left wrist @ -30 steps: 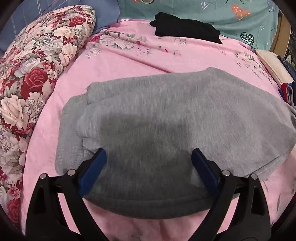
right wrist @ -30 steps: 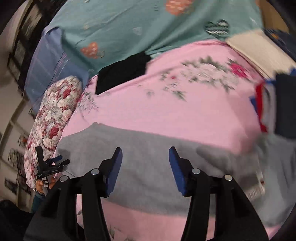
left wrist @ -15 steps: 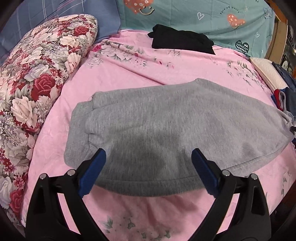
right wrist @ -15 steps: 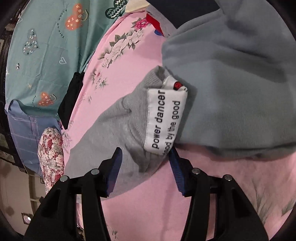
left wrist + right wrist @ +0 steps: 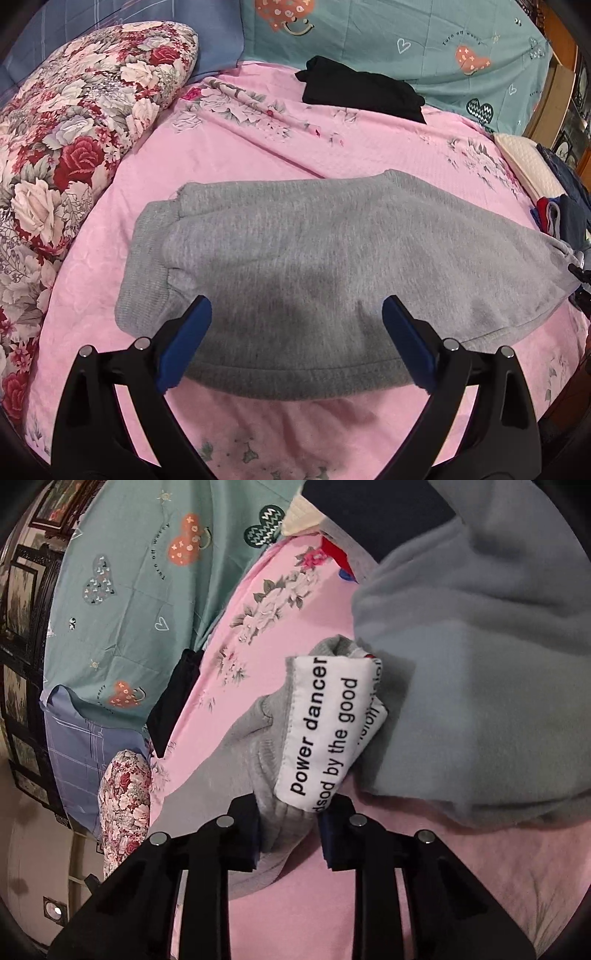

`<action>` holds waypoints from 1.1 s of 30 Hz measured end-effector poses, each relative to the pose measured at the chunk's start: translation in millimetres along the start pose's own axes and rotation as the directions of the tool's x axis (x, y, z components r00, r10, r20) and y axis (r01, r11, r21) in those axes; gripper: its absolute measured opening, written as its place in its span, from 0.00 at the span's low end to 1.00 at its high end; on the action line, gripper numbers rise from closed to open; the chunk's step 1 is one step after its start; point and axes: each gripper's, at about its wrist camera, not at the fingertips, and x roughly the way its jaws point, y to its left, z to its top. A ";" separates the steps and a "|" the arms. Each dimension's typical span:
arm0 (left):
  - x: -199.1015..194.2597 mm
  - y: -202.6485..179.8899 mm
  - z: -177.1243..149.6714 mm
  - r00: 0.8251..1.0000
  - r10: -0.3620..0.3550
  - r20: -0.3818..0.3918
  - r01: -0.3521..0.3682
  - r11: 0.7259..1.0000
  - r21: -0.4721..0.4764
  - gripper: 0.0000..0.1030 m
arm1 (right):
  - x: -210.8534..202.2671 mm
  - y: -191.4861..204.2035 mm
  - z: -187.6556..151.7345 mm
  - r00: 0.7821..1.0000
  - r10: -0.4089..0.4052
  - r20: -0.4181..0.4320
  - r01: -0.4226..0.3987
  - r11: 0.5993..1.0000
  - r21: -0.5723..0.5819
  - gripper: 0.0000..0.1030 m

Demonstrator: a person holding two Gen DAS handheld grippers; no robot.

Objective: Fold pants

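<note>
The grey sweatpants (image 5: 295, 266) lie folded lengthwise across the pink floral bed sheet (image 5: 258, 155), ribbed cuffs at the left. My left gripper (image 5: 297, 332) is open and empty, hovering above the pants' near edge. In the right wrist view my right gripper (image 5: 288, 834) is shut on the waistband end of the pants (image 5: 280, 830), just below a white label (image 5: 325, 727) that reads "power dancer". The right gripper shows at the far right edge of the left wrist view (image 5: 581, 277).
A floral pillow (image 5: 74, 140) lies along the left. A folded black garment (image 5: 362, 92) lies at the back by a teal quilt (image 5: 406, 40). A pile of clothes (image 5: 561, 218) lies at the right; a pale grey-blue fleece (image 5: 480, 664) lies beside the waistband.
My right gripper swung to the waistband end and closed on it by the label. My left gripper drew back slightly and stayed open.
</note>
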 end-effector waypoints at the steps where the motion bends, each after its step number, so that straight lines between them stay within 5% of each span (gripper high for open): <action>1: -3.6 2.8 -0.4 1.000 -0.006 0.010 0.006 1.000 -0.010 0.92 | -3.7 9.1 1.6 1.000 0.007 0.014 -0.007 1.000 -0.017 0.24; 6: -27.3 16.8 -3.4 0.996 -0.041 0.079 0.046 0.997 -0.063 0.92 | -9.3 96.3 6.1 0.996 -0.038 0.086 0.062 0.953 -0.296 0.23; 11: -46.5 29.2 -9.8 0.991 -0.048 0.126 0.060 0.994 -0.095 0.92 | 28.8 210.1 -35.7 0.996 -0.055 0.064 0.084 0.744 -0.662 0.22; 18: -56.5 54.0 -23.6 0.990 -0.038 0.137 0.063 0.982 -0.181 0.92 | 136.8 272.3 -139.9 0.977 -0.181 -0.109 -0.016 0.452 -0.892 0.21; 20: -56.8 59.7 -25.4 0.990 -0.044 0.134 0.071 0.977 -0.201 0.92 | 166.1 270.8 -168.6 0.939 -0.308 -0.152 -0.028 0.373 -0.927 0.30; 21: -57.3 62.4 -26.1 0.990 -0.049 0.135 0.077 0.975 -0.209 0.92 | 176.4 268.0 -180.5 0.917 -0.365 -0.159 -0.033 0.330 -0.943 0.54; 22: -57.6 64.5 -26.0 0.989 -0.054 0.136 0.083 0.973 -0.217 0.92 | 179.6 266.9 -186.6 0.909 -0.377 -0.179 -0.056 0.315 -0.948 0.65; 24: -57.8 68.2 -26.1 0.988 -0.066 0.139 0.098 0.967 -0.235 0.92 | 174.1 270.8 -187.4 0.915 -0.351 -0.201 -0.085 0.319 -0.944 0.67; 27: -54.7 72.1 -24.9 0.987 -0.085 0.137 0.119 0.958 -0.259 0.92 | 154.4 276.1 -165.1 0.919 -0.229 -0.322 -0.188 0.465 -0.865 0.77; 29: -50.1 72.6 -24.4 0.988 -0.094 0.120 0.124 0.954 -0.272 0.92 | 156.8 272.3 -159.2 0.898 -0.226 -0.378 -0.218 0.518 -0.827 0.80; 31: -47.1 73.3 -25.3 0.990 -0.097 0.103 0.123 0.949 -0.289 0.92 | 169.9 264.8 -166.6 0.876 -0.358 -0.322 -0.135 0.458 -0.878 0.80; 33: -47.0 75.8 -26.5 0.990 -0.103 0.094 0.127 0.943 -0.309 0.92 | 165.3 271.9 -177.7 0.896 -0.359 -0.262 -0.117 0.379 -0.918 0.80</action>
